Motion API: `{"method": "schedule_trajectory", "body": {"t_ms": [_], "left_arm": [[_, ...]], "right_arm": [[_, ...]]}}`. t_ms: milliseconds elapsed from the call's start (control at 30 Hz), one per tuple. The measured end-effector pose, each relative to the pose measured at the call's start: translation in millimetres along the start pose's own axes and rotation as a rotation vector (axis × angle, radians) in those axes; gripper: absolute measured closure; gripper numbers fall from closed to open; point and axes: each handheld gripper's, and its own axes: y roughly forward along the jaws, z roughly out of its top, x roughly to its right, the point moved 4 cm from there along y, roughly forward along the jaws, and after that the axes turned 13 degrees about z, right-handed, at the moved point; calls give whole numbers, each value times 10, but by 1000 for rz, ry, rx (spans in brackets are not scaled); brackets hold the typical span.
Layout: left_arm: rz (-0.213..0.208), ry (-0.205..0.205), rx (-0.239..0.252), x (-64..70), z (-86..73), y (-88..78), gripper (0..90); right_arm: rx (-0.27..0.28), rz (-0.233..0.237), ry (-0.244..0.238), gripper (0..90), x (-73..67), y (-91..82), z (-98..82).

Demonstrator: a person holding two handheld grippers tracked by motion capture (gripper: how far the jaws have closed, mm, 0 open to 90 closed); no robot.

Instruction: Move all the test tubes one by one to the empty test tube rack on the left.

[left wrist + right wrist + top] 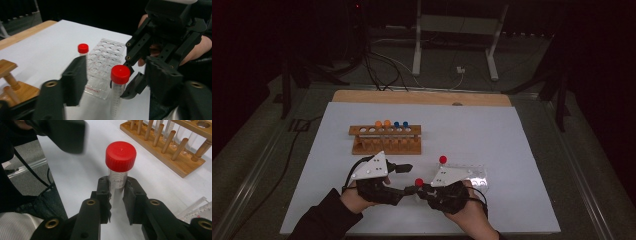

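Handover between our two grippers is the step we judge to be in hand, and we take the red-capped tube [117, 178] as landmark. Far left of it and farther back on the white sheet [492, 125] stands the wooden rack [385, 139], already holding two orange-capped and two blue-capped tubes, with holes free at its left end. Nearer, just left of the landmark tube, our left gripper [404, 180] reaches toward it; in the left gripper view its jaws stand half parted on either side of the tube, the near jaw blurred, and we see no pad pressing on it yet. The tube itself stands upright above the sheet, clamped below its cap by the jaws of our right gripper [117, 195], which are closed on its clear body. Just right of it and a little behind lies the clear plastic rack [106, 65], where a second red-capped tube [83, 48] stands upright. Next, we judge, the left jaws must close squarely on the tube's body, clear of the right gripper's pads, before the right lets go; releasing early could drop or tip it.
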Motion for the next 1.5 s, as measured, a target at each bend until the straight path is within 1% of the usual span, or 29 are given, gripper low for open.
{"method": "schedule_trajectory", "body": {"t_ms": [67,167,200,267,367,400,433,500,600,667,700,733,767,867,967,1033,1067,1133,1200,1267,1367,1400,1433,1500], "left_arm": [[-3,10,-11,19,-13,38,437],[-3,21,-20,40,-28,89,481],[-13,19,-22,43,-32,100,507],[-17,30,-30,47,-42,122,552],[-27,40,-40,60,-62,153,634],[-35,41,-36,64,-66,157,679],[-33,42,-34,65,-68,162,699],[-36,56,-33,63,-69,164,711],[-39,57,-33,54,-65,157,715],[-48,46,-29,39,-61,142,717],[-44,48,-27,32,-58,131,718],[-31,56,-30,19,-57,120,718],[-26,56,-34,1,-57,106,718],[4,47,-37,-75,-59,58,719],[48,35,-42,-184,-67,-1,719],[95,25,-41,-286,-71,-53,719],[108,13,-37,-337,-71,-84,719],[151,1,-32,-445,-68,-151,719],[203,-3,-28,-547,-61,-215,719],[243,-10,-22,-646,-48,-279,719],[297,-30,-10,-784,-18,-368,719],[319,-30,-10,-824,-6,-392,719],[334,-34,-6,-862,8,-414,719],[370,-38,-2,-947,40,-454,719]], "right_arm": [[1,2,1,751,-6,4,2],[1,0,-1,751,-10,6,0],[1,-1,-2,751,-12,6,0],[0,-1,-3,751,-14,6,-2],[-1,1,-4,751,-15,11,-6],[-1,1,-4,751,-13,13,-8],[-1,2,-4,751,-12,15,-11],[-3,3,-1,750,-8,18,-16],[2,6,-2,749,-4,20,-18],[9,5,-6,742,-10,16,-15],[16,8,-11,736,-11,11,-14],[21,11,-12,708,-11,3,-13],[28,3,-13,692,-10,-8,-11],[53,-6,-17,623,-2,-62,3],[75,-18,-19,514,7,-109,12],[88,-34,-17,404,14,-132,12],[98,-46,-13,364,21,-145,12],[113,-58,0,272,31,-164,12],[130,-69,8,211,40,-184,19],[147,-78,18,145,50,-206,29],[193,-102,42,26,62,-254,50],[203,-105,44,25,63,-268,56],[216,-102,43,0,64,-285,58],[232,-81,43,0,59,-309,60]]}}
